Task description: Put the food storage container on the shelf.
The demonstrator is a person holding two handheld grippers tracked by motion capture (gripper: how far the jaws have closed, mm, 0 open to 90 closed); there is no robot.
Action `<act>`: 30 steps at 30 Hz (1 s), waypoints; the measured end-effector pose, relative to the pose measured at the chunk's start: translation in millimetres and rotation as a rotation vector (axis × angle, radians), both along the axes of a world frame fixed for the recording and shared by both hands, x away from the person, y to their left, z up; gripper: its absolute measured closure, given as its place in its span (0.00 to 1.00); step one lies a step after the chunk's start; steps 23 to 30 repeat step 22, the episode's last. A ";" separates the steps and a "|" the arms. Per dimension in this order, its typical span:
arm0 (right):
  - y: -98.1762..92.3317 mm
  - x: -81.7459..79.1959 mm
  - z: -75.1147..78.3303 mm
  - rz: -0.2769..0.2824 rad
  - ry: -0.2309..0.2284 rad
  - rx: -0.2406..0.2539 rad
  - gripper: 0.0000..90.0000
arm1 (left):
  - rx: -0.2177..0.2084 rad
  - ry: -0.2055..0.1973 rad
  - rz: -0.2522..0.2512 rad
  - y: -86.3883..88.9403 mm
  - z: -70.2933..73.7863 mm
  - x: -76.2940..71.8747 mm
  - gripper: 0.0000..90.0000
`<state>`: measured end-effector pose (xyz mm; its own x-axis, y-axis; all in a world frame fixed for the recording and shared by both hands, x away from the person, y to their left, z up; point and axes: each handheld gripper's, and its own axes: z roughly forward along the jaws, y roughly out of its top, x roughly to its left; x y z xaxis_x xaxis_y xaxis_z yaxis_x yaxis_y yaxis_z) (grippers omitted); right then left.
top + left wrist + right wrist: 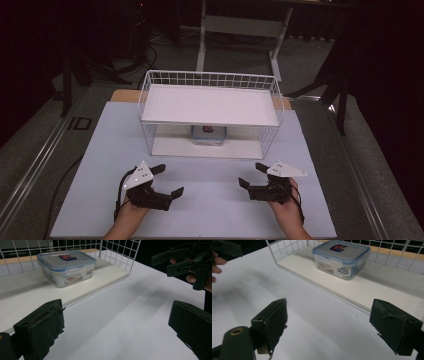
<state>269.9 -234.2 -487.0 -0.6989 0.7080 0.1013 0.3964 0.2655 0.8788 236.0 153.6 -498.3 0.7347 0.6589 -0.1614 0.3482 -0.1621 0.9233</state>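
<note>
I held both tongs low over the white bench (pixel 100 165), on my side of the wire rack (pixel 210 80). The left tongs (pixel 167 181) stood spread wide, nothing between the jaws; the right tongs (pixel 252 175) were likewise spread and empty. Ahead of both, on the rack's lower shelf (pixel 175 147) beneath the upper shelf (pixel 210 102), sat a clear lidded container (pixel 208 135), well apart from either pair and roughly midway between them. From the left tongs it lay forward and to the right; from the right tongs, forward and to the left.
</note>
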 end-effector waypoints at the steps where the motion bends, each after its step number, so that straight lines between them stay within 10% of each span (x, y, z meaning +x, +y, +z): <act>1: -1.6 -0.6 -0.7 0.004 0.000 -0.007 0.16 | -0.004 0.001 -0.001 0.2 -0.6 -0.3 0.01; 30: -15.2 9.0 -21.7 -0.011 0.003 -0.026 0.16 | -0.014 0.016 -0.013 -4.8 -10.3 3.8 0.01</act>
